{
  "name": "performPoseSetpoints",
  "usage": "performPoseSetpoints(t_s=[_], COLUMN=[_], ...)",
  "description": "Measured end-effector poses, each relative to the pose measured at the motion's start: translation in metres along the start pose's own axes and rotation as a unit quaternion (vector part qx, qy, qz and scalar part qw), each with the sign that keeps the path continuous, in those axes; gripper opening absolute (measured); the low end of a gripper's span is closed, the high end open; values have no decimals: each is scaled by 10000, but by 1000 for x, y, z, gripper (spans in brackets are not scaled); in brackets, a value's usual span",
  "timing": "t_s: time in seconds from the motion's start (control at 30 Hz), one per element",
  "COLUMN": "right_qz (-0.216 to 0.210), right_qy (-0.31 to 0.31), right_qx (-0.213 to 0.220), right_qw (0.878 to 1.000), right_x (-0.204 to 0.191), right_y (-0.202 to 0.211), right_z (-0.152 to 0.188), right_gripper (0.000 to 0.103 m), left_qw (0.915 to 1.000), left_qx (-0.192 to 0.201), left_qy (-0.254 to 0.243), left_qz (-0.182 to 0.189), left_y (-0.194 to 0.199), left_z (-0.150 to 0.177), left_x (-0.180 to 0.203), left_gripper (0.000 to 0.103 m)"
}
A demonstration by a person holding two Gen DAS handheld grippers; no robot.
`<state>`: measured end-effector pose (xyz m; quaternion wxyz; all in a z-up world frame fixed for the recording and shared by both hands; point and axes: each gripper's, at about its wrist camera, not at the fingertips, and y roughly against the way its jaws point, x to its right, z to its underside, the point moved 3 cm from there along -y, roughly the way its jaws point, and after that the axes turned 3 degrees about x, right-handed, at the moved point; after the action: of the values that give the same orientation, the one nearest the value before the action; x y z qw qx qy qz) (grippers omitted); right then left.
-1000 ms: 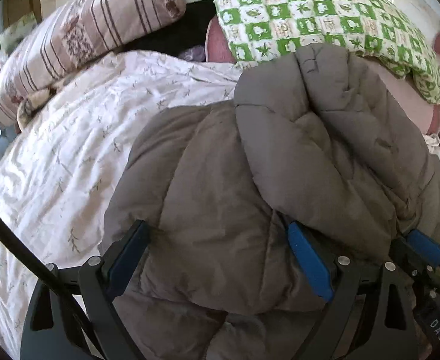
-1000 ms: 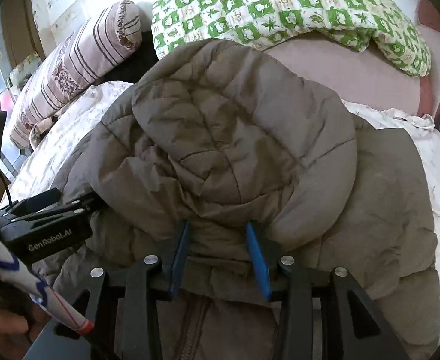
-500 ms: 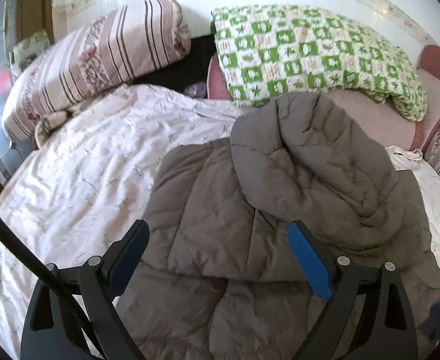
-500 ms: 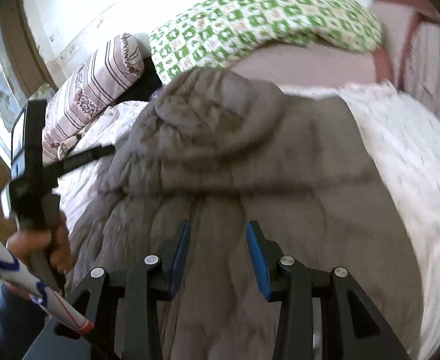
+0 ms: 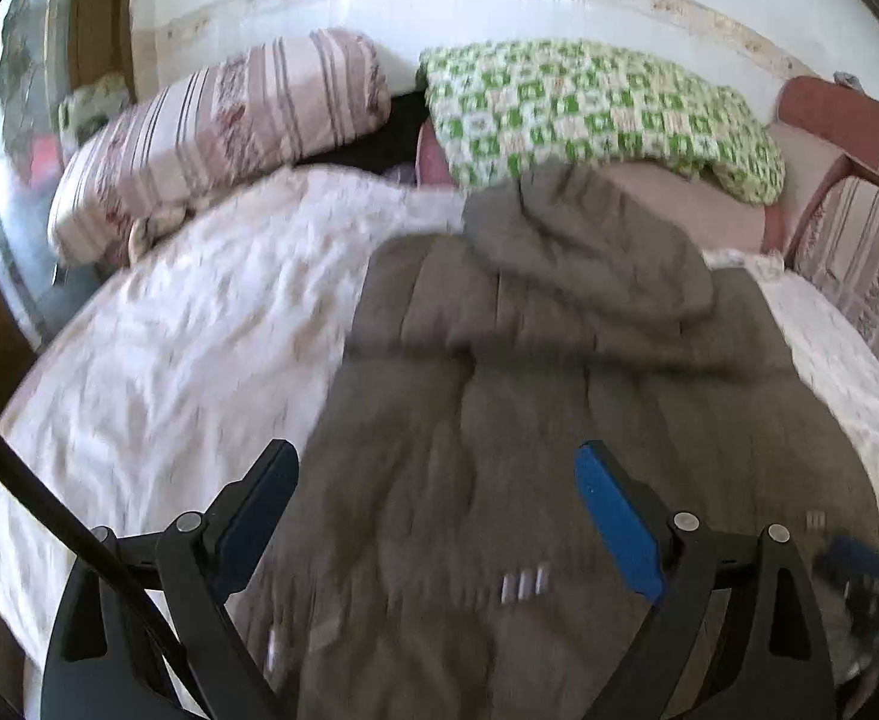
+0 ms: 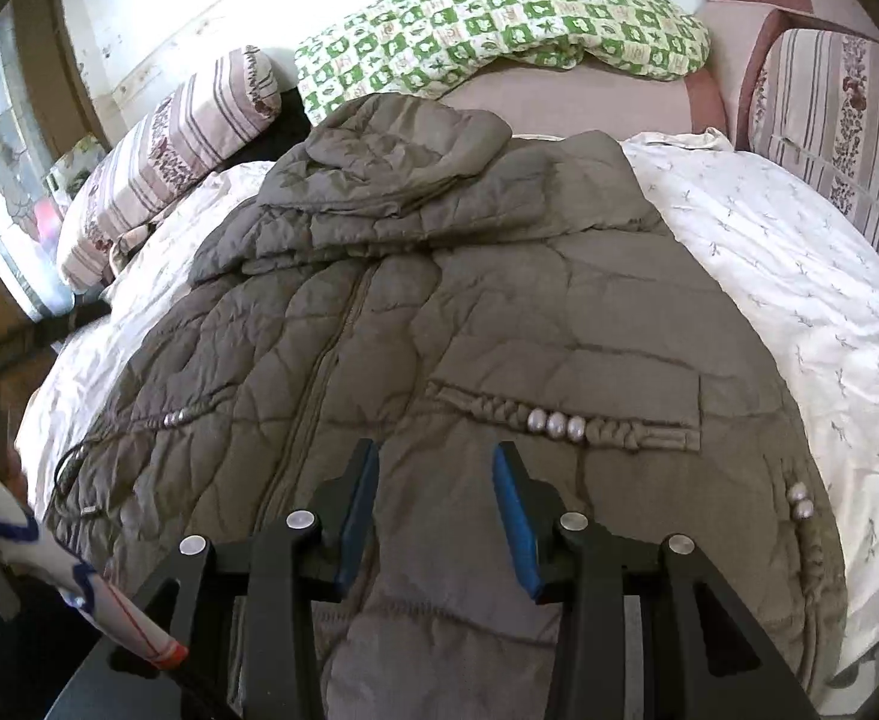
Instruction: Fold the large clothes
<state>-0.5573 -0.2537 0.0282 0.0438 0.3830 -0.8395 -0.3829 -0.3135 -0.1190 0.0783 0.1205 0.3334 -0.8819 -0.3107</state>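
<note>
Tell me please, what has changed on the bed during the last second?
Both tools drew back from the hood toward the lower part of the grey padded jacket, so more of the coat shows now. The left tool is wide open and empty; the right tool is open with a narrower gap and holds nothing. The hood stayed folded down, and the pillows did not move.

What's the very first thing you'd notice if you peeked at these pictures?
A huge puffy grey-brown coat lies spread across the white bed, zipper up, with its hood flopped toward the pillows. Behind it a bright green-checked quilt catches the eye. Both the left gripper and the right gripper are above the coat, open and empty.
</note>
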Motion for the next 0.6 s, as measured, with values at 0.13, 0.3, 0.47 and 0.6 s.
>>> performPoseSetpoints(t_s=[0.13,0.3,0.47,0.6], right_qz=[7,-40,32,25], right_qy=[149,189,402,483], right_qx=[-54,-172,-173,-136], right_qw=[9999,9997,9990,9987], right_x=[-2,1,-3,-3], right_y=[8,15,11,9], right_z=[18,47,65,68], right_gripper=[43,44,47,49], left_qw=[9991,9972,9940,9928], left_qx=[-376,-670,-973,-903], left_qy=[122,210,-21,-355], left_qz=[-158,-269,-496,-708], left_y=[12,15,-4,-6], left_z=[48,88,103,107], left_x=[-15,-28,-25,-16], left_gripper=[94,94,94,96])
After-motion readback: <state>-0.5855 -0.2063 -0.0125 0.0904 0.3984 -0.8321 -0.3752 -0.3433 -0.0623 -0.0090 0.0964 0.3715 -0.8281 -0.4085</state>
